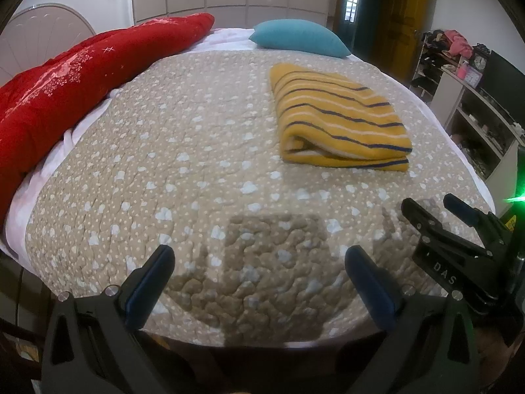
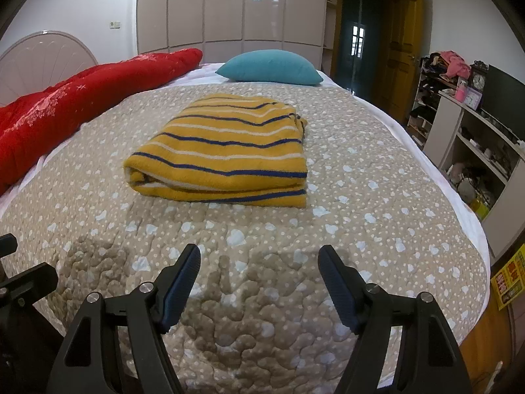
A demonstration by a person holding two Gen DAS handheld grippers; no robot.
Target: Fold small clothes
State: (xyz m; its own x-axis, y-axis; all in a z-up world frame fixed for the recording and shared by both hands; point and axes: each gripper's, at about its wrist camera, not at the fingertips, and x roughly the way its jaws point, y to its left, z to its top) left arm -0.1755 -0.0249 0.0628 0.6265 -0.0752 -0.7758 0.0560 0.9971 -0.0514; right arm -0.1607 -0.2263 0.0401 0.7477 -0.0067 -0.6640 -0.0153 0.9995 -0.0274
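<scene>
A yellow garment with blue and white stripes (image 1: 338, 118) lies folded in a neat rectangle on the beige quilted bedspread (image 1: 183, 170); it also shows in the right wrist view (image 2: 226, 154). My left gripper (image 1: 259, 259) is open and empty, hovering over the near edge of the bed, well short of the garment. My right gripper (image 2: 261, 259) is open and empty, also near the bed's front edge, with the garment ahead of it. The right gripper also shows in the left wrist view (image 1: 433, 203), to the right of the left one.
A red quilt (image 1: 65, 85) lies along the bed's left side. A teal pillow (image 2: 272, 67) sits at the far end. A white shelf unit (image 2: 475, 151) with clutter stands to the right of the bed. Wardrobe doors (image 2: 229, 10) are behind.
</scene>
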